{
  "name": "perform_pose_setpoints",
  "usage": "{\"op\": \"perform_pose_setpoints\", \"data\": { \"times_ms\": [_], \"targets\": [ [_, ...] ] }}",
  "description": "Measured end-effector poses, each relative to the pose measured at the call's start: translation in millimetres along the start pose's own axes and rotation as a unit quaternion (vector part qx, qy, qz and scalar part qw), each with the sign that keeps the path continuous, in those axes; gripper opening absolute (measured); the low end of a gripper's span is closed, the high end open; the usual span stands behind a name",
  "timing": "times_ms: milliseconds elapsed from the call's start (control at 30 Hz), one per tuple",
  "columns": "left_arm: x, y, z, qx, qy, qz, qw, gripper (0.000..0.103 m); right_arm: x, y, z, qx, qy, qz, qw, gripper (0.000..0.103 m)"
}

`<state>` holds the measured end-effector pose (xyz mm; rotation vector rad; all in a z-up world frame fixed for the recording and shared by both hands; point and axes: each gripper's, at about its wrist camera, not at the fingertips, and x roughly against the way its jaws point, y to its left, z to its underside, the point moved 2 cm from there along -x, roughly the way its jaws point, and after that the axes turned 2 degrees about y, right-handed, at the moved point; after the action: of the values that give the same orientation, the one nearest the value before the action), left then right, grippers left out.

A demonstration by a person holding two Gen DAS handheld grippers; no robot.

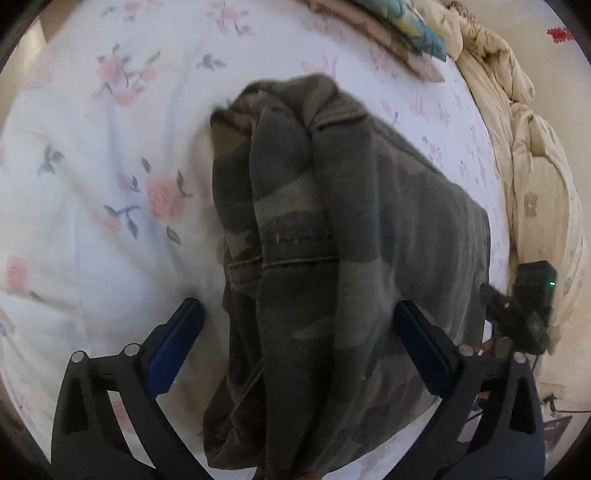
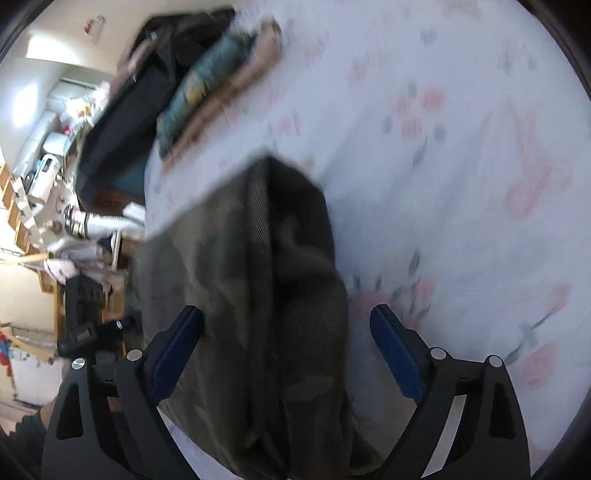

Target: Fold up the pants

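Camouflage green pants lie bunched in a long folded heap on a white sheet with pink flowers. My left gripper stands open astride the near end of the heap; its left pad is clear of the cloth and its right pad sits at the cloth's edge. In the right wrist view the same pants run away from the camera, blurred. My right gripper is open over them, its right finger apart from the fabric.
A beige quilt is piled along the bed's right side, with folded clothes at the far edge. A black device with a green light is at the right. Folded garments and a dark cloth lie near the bed's edge, with room clutter beyond.
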<state>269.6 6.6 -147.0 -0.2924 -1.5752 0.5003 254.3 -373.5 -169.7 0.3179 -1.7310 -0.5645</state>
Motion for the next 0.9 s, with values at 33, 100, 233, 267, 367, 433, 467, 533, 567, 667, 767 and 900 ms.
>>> {"op": "perform_pose_setpoints", "data": {
  "times_ms": [33, 100, 233, 267, 367, 433, 467, 533, 567, 667, 767, 900],
  "targets": [
    [1.0, -0.6, 2.6, -0.004, 0.003, 0.002, 1.0000, 0.103, -5.8, -0.9, 3.3, -0.001, 0.018, -0.016, 1.000, 0.094],
    [1.0, -2.9, 6.5, -0.020, 0.014, -0.002, 0.9997, 0.103, -10.8, 3.7, 7.8, 0.011, 0.038, -0.043, 0.998, 0.094],
    [-4.4, -9.3, 13.7, -0.050, 0.024, -0.014, 0.9984, 0.103, -26.1, 14.0, 14.2, 0.034, 0.066, -0.041, 0.996, 0.096],
    [-8.2, -8.0, 13.3, -0.048, 0.028, -0.011, 0.9984, 0.103, -28.4, 16.1, 13.8, 0.036, 0.065, -0.038, 0.996, 0.099],
    [-13.6, -14.4, 9.7, -0.054, 0.030, -0.028, 0.9977, 0.103, -36.6, 25.8, 9.9, 0.021, 0.062, -0.023, 0.998, 0.098],
    [-13.8, -21.6, 9.7, -0.060, 0.024, -0.031, 0.9974, 0.092, -46.4, 48.1, 11.9, 0.044, 0.073, -0.032, 0.996, 0.087],
    [-12.9, -25.0, 10.9, -0.065, 0.019, -0.031, 0.9972, 0.088, -52.3, 59.9, 15.1, 0.068, 0.072, -0.009, 0.995, 0.087],
    [-12.1, -32.1, 13.4, -0.077, 0.013, -0.023, 0.9966, 0.070, -61.6, 67.5, 21.2, 0.081, 0.073, 0.016, 0.994, 0.084],
    [-12.1, -34.3, 14.1, -0.083, 0.011, -0.021, 0.9962, 0.067, -61.7, 67.3, 21.3, 0.080, 0.069, 0.020, 0.994, 0.079],
    [-13.0, -39.0, 14.5, -0.092, 0.009, -0.003, 0.9957, 0.051, -55.9, 65.3, 21.7, 0.070, 0.068, 0.017, 0.995, 0.054],
    [-4.8, -44.0, 17.6, -0.108, -0.006, 0.003, 0.9941, 0.036, -53.7, 79.4, 24.0, 0.099, 0.055, 0.028, 0.993, 0.040],
    [16.9, -56.4, 28.8, -0.131, -0.036, 0.013, 0.9907, 0.027, -44.5, 99.9, 31.3, 0.115, 0.023, 0.037, 0.992, 0.032]
  ]
}}
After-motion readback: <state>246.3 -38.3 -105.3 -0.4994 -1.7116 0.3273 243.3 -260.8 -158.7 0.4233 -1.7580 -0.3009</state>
